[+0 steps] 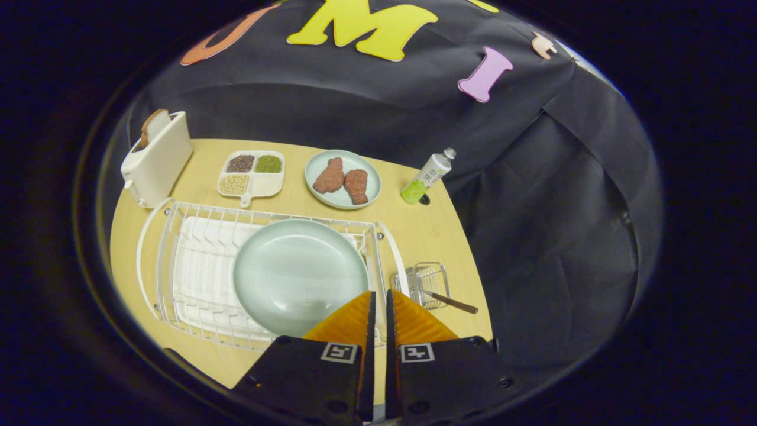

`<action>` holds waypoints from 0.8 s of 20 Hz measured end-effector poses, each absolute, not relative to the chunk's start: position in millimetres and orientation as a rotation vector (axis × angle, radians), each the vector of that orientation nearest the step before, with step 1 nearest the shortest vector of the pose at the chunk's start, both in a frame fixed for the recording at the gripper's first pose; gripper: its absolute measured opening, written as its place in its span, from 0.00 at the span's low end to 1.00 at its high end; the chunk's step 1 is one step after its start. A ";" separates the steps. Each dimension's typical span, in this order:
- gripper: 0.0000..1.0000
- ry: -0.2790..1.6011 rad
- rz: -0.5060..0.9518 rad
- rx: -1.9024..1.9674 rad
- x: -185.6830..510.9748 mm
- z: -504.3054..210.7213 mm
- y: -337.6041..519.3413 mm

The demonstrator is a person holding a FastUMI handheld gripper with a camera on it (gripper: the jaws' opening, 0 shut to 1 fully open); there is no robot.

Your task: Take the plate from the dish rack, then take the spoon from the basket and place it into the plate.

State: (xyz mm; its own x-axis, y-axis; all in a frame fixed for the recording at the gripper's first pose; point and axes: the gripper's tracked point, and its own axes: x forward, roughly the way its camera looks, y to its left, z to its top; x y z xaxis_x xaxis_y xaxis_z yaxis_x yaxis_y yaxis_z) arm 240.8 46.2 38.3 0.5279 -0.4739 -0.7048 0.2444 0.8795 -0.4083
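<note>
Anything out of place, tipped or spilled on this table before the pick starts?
Nothing spilled. The green-bottomed plastic bottle looks tilted, though fisheye may exaggerate. The pale green plate lies flat in the white wire dish rack instead of standing in its slots. The gripper is nearly shut, holding nothing.

Gripper (379,296) fingers nearly closed, gripping nothing, above near rim of pale green round plate (298,275) lying in white wire dish rack (195,278). Brown-handled spoon (452,302) protruded from small wire basket (427,284) just beside rack on wooden table (426,231).

Dim, even overhead light; soft sheen on the plate (300,276); fisheye bending at edges.
</note>
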 end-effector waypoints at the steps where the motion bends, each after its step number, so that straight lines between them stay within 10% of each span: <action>1: 0.13 0.931 -0.433 -0.262 240.9 34.8 44.1; 16: 0.18 1.026 -0.345 -0.145 255.1 -25.0 32.6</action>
